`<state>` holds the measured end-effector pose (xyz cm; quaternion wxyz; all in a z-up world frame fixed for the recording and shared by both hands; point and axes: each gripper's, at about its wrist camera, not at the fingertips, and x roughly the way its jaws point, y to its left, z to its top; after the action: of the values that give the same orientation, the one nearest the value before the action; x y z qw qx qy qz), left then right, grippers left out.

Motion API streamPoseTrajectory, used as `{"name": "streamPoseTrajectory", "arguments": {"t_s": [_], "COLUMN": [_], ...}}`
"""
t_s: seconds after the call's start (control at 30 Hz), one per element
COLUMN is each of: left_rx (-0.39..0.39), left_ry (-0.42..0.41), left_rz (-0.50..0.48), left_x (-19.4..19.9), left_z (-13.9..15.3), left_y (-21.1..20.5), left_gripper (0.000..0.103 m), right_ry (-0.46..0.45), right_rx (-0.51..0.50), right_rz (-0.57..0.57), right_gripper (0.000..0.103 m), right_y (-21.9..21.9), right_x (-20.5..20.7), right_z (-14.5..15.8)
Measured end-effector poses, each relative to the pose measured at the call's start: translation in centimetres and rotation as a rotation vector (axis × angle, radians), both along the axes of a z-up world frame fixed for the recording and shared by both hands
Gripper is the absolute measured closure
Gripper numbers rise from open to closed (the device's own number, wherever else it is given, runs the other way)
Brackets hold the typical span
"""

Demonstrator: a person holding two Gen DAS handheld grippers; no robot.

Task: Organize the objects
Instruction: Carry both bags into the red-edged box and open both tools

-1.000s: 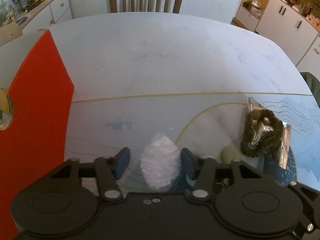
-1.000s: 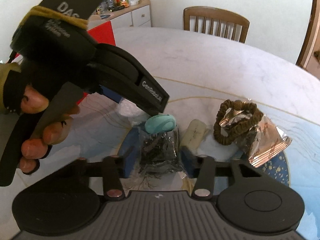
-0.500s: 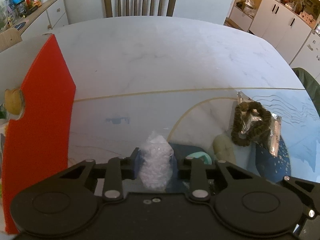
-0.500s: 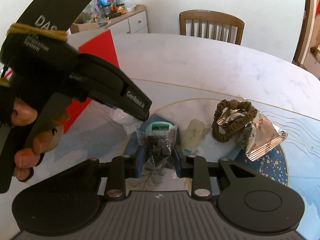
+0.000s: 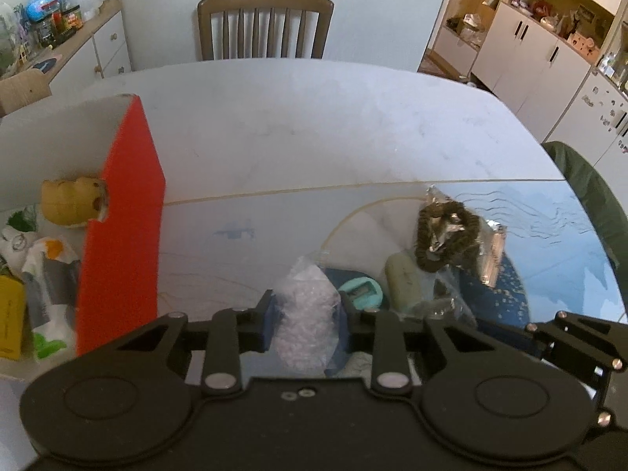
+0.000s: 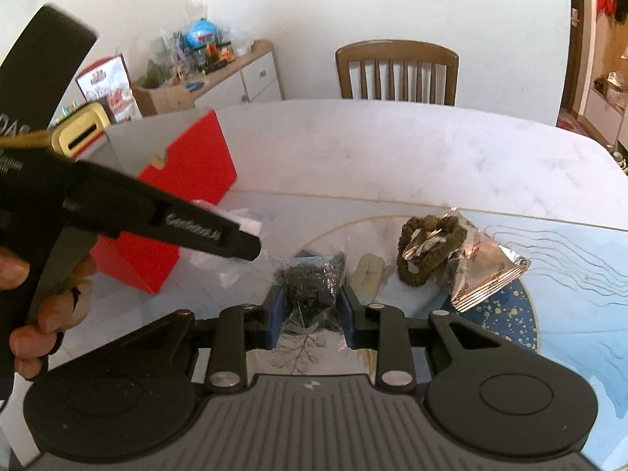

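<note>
A small clear bag of white bits (image 5: 304, 314) sits clamped between the blue fingers (image 5: 270, 324) of the left gripper (image 5: 305, 324), held up over the near part of the table (image 5: 314, 125). The right gripper (image 6: 310, 316) is clenched the same way on a clear bag of dark bits (image 6: 314, 286), also lifted. Just beyond the two bags, lying on a blue patterned mat (image 6: 506, 314), are a teal case (image 5: 361, 292), a pale oblong bar (image 6: 367, 272), and a brown hair tie (image 6: 426, 253) resting on top of a crinkled silver packet (image 6: 486, 271). To the left stands an open red box (image 5: 125, 216) with a white inside; a yellow toy (image 5: 72, 202) and several packets (image 5: 43, 274) lie in it. In the right wrist view a hand (image 6: 35, 306) grips the left gripper's black handle. A wooden chair (image 5: 265, 25) stands at the far edge of the table.
</note>
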<state>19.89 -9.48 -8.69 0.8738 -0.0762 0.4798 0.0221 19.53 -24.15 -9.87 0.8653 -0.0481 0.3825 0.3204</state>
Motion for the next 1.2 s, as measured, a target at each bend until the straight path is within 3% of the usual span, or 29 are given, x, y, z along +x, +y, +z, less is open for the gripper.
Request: {"name": "streamPoseTrajectory", "arguments": {"t_s": [0.57,0.87,1.2], "left_rx": [0.014,0.005,0.014], "left_ry": [-0.094,-0.149,-0.182], "left_rz": [-0.048,-0.057,-0.02], "left_x": [-5.6,-8.3,-10.2], "left_z": [6.3,9.1,10.0], "left_y": [1.5,4.4,9.2], "left_gripper": [0.074,0.074,0.074], "right_ry": [-0.052,-0.087,-0.104], "right_rx": [0.088,0.103,0.098], "right_rz": [0.034,0.094,0.132], "right_gripper": [0.074,0.074,0.074], "right_y": [0.7,4.3,9.4], "right_x": [-3.7,-6.0,-7.5], "right_z": [6.5,9.1,10.2]}}
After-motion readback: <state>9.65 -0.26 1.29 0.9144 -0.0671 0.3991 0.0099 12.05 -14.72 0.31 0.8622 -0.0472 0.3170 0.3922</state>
